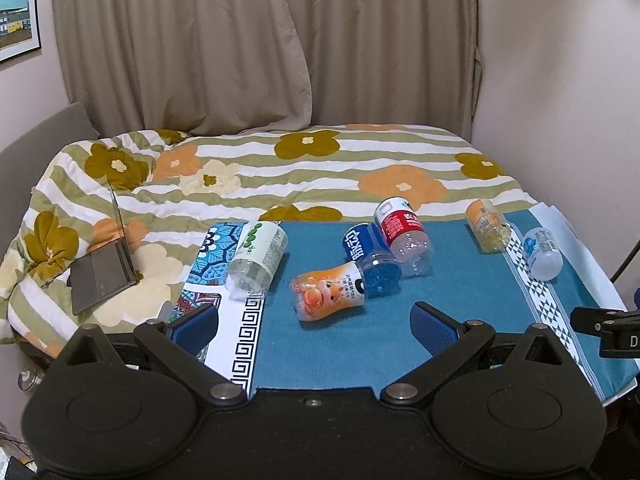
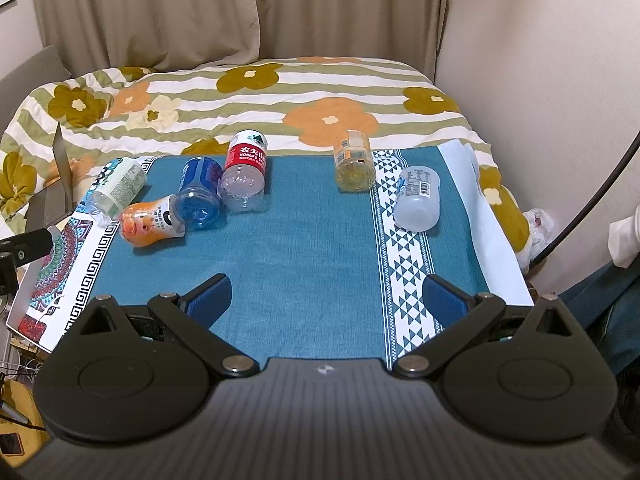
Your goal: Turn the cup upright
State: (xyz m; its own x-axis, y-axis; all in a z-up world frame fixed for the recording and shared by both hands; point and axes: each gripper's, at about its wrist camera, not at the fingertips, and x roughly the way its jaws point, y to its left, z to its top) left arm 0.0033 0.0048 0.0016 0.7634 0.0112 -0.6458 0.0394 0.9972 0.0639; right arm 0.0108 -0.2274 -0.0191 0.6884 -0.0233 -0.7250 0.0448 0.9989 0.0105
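Several cut plastic bottle cups lie on their sides on a blue cloth (image 1: 320,340) (image 2: 312,248). From left: a green-label cup (image 1: 258,258) (image 2: 118,190), an orange cartoon cup (image 1: 328,290) (image 2: 150,222), a blue cup (image 1: 370,258) (image 2: 199,194), a red-label cup (image 1: 402,232) (image 2: 244,172), an orange-label cup (image 1: 486,224) (image 2: 353,160) and a white cup (image 1: 542,252) (image 2: 418,196). My left gripper (image 1: 314,326) is open and empty, just short of the orange cartoon cup. My right gripper (image 2: 326,300) is open and empty over the near cloth.
A floral striped quilt (image 1: 280,172) (image 2: 280,92) covers the bed behind the cloth. A half-open laptop (image 1: 104,272) lies on the quilt at left. Curtains hang at the back and a wall stands at right. The other gripper's edge (image 1: 608,332) shows at far right.
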